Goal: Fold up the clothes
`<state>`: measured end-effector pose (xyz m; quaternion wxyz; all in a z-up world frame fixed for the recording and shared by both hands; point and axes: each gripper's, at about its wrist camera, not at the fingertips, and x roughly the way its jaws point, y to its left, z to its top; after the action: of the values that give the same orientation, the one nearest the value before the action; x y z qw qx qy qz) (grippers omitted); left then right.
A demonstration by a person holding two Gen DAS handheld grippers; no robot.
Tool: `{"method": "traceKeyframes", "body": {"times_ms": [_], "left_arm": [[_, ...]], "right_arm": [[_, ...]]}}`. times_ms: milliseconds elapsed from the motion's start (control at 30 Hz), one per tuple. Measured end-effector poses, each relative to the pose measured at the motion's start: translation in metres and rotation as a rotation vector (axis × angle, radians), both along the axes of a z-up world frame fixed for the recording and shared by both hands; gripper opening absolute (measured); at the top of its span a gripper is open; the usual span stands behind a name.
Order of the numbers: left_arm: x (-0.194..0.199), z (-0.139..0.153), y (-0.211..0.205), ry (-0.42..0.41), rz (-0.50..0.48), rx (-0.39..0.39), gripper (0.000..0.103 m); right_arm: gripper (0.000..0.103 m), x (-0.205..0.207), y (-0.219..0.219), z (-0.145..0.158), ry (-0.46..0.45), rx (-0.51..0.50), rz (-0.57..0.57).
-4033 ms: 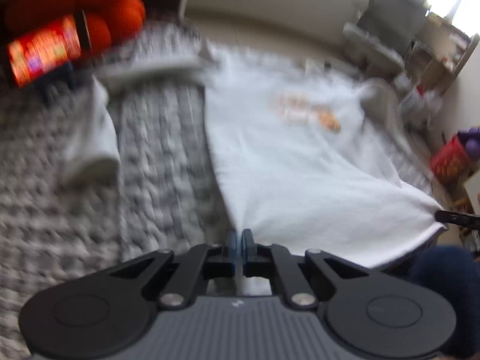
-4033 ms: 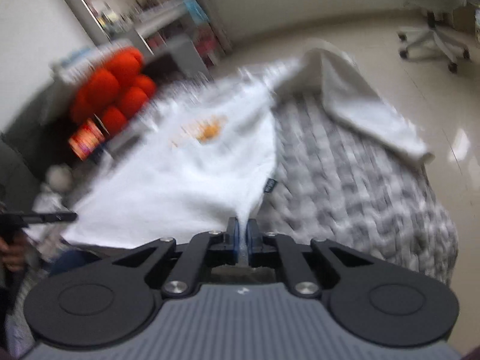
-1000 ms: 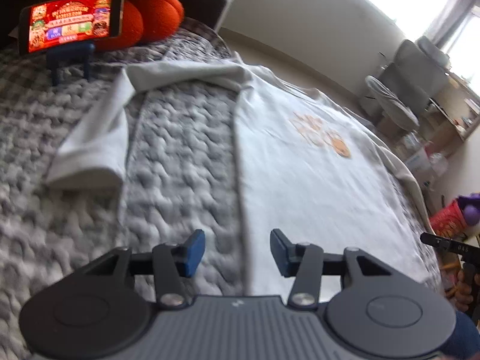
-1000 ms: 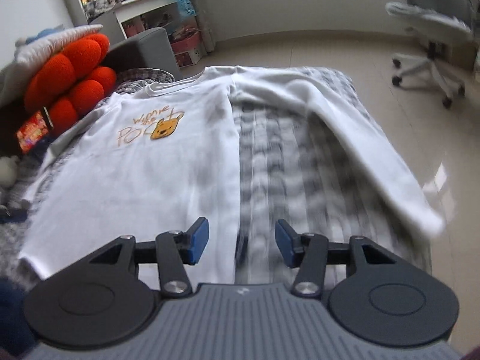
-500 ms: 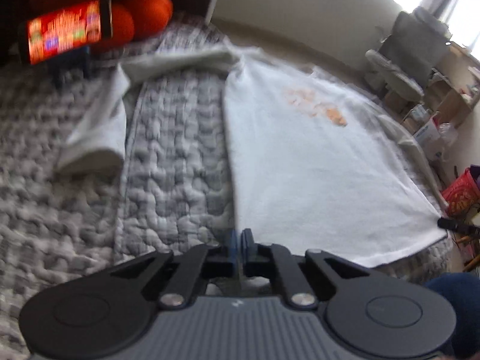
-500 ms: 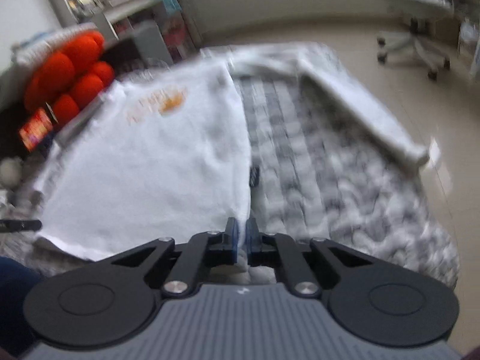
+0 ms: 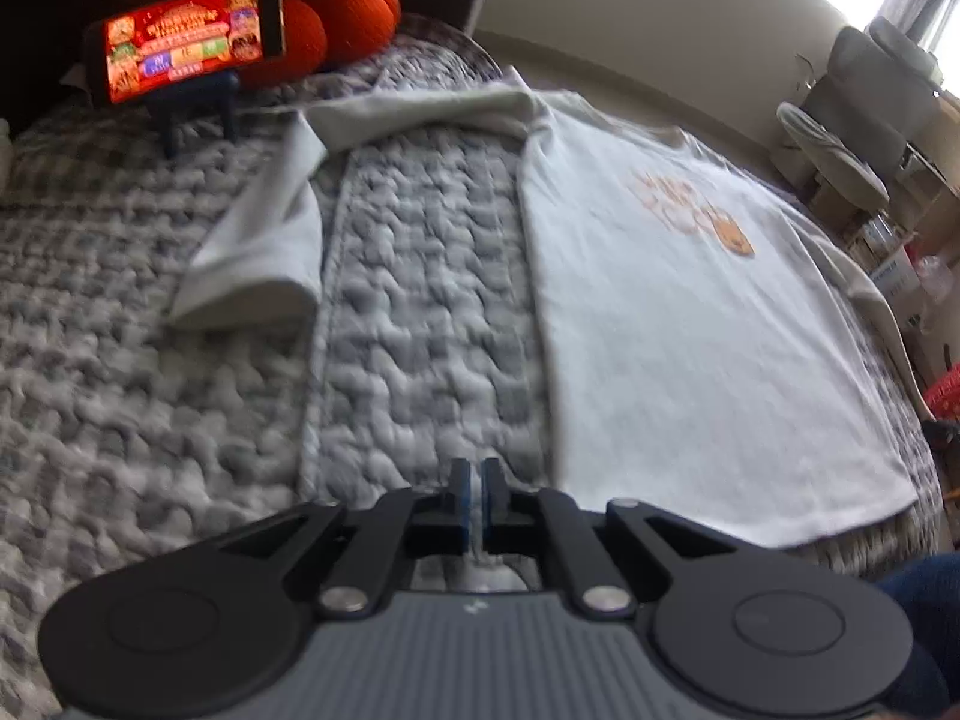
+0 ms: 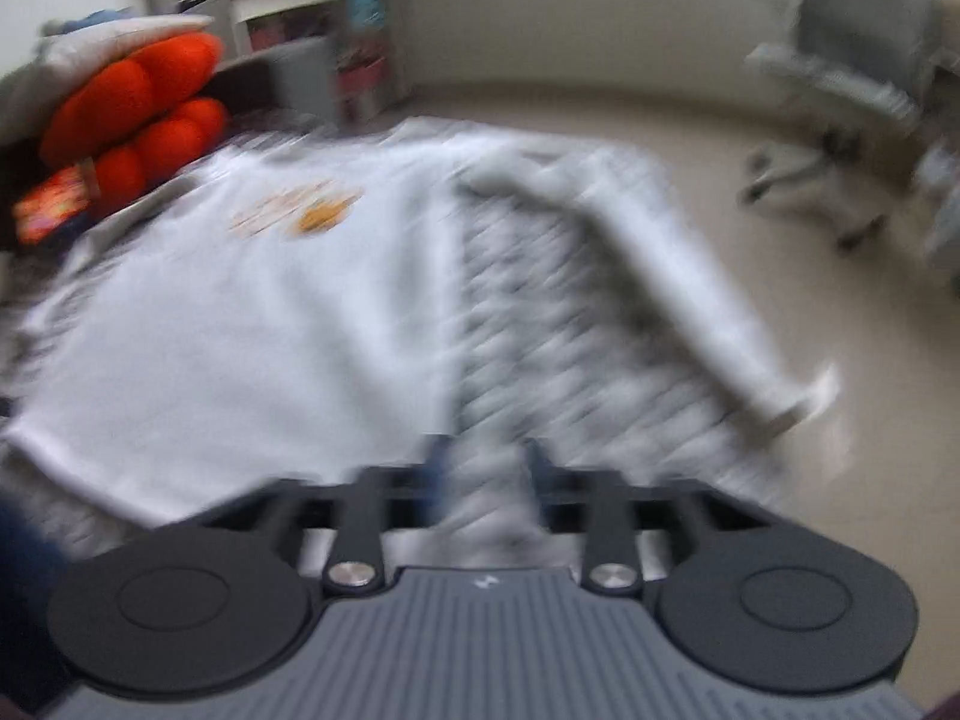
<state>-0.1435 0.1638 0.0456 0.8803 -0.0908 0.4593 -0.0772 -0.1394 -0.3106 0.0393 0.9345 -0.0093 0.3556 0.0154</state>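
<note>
**Right grip let go at the hem, left pinch kept**

Find the white long-sleeved shirt with an orange print (image 7: 690, 330) lying flat and face up on the grey chunky-knit blanket (image 7: 420, 300) of the bed, both sleeves spread out to the sides, no fold made yet.

Compare with a second back: both sets of jaws wide then, both snapped together at the near hem corners half a second ago. Now note the right tool (image 8: 480, 468) with jaws just opening again, standing well apart, only blurred blanket and pale cloth showing in the gap, nothing pinched. Note the left tool (image 7: 474, 501) pressed fully together just beside the shirt's near left corner. Cannot tell whether hem cloth sits between those pads.

Probably means a missed or abandoned grab on the right side. Likely needs a fresh bite on that corner before any lift of the hem toward the collar.

As for pose: both pitched downward, low over the near end of the bed, aimed along the shirt's side edges. Right view smeared throughout, suggesting a wrist in mid-turn. Left view far steadier.
</note>
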Motion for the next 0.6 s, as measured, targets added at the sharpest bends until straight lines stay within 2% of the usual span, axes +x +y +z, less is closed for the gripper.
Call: {"method": "traceKeyframes", "body": {"times_ms": [100,133,200,233,267,300,333,400,500,600], "left_arm": [[0.008,-0.003,0.001,0.013,0.013,-0.008,0.006],[0.011,-0.006,0.001,0.019,0.018,-0.009,0.006],[0.014,-0.008,0.0,0.023,0.019,-0.013,0.006],[0.015,-0.007,0.0,0.022,0.015,-0.013,0.006],[0.016,-0.007,-0.001,0.02,0.011,-0.013,0.007],[0.017,-0.007,-0.002,0.019,0.007,-0.012,0.007],[0.018,-0.007,-0.001,0.021,0.005,-0.008,0.007],[0.019,-0.008,0.002,0.027,0.009,-0.003,0.007],[0.022,-0.011,0.011,0.039,0.022,-0.014,0.007],[0.026,-0.011,0.016,0.042,0.039,-0.005,0.007]], "right_arm": [[0.061,0.021,-0.02,-0.002,-0.068,-0.16,-0.1],[0.061,0.028,-0.023,-0.006,-0.08,-0.212,-0.103],[0.061,0.047,-0.024,-0.021,-0.036,-0.303,-0.042],[0.047,0.057,-0.023,-0.029,-0.01,-0.347,-0.007],[0.008,0.067,-0.023,-0.036,0.017,-0.392,0.028],[0.004,0.074,-0.024,-0.04,0.026,-0.448,0.029],[0.004,0.082,-0.026,-0.042,0.03,-0.509,0.018],[0.003,0.089,-0.039,-0.027,-0.026,-0.561,-0.068],[0.003,0.098,-0.069,0.003,-0.139,-0.554,-0.219],[0.003,0.116,-0.081,-0.002,-0.191,-0.671,-0.274]]}}
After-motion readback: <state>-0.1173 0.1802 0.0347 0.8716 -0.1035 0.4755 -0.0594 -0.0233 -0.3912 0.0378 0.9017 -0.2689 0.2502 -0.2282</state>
